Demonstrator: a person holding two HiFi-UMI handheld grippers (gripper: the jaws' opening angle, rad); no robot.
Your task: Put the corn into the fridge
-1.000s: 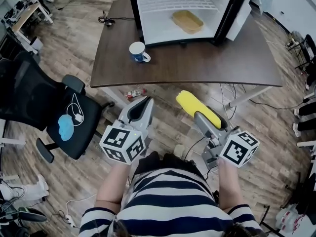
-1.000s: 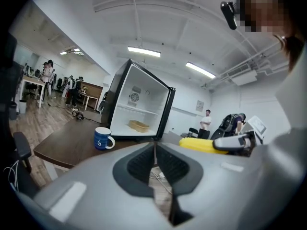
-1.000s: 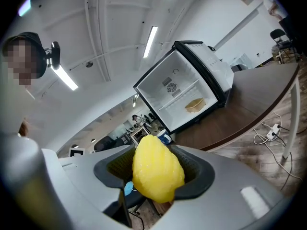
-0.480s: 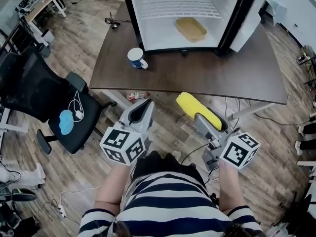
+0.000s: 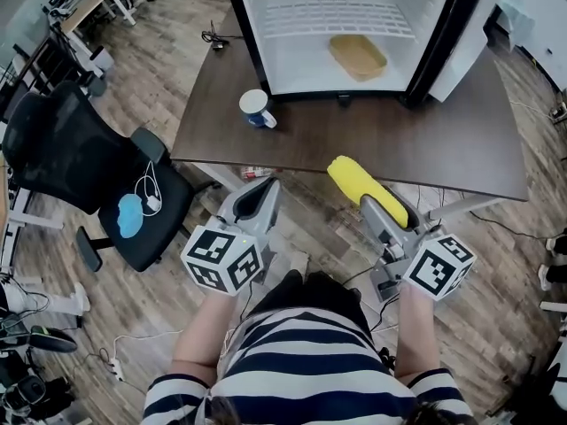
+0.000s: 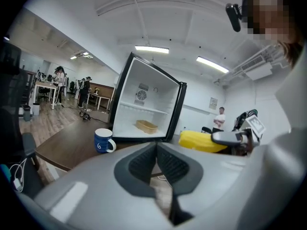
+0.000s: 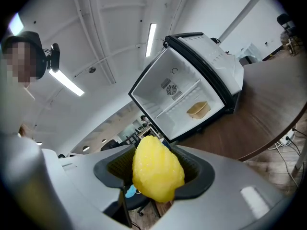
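Corn (image 5: 366, 189), one cob, near of the table (image 5: 399, 149). Your left gripper (image 5: 259, 197) is closed on nothing, free as a spare; your right gripper (image 5: 379, 212) clamps the cob's near end, so its tip leads toward the far fridge (image 5: 301, 51). That fridge stands open, ready to receive it.

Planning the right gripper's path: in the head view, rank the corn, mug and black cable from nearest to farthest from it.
1. corn, held in the right gripper.
2. mug, on the table, left of the fridge.
3. cable, at the table's far left corner.
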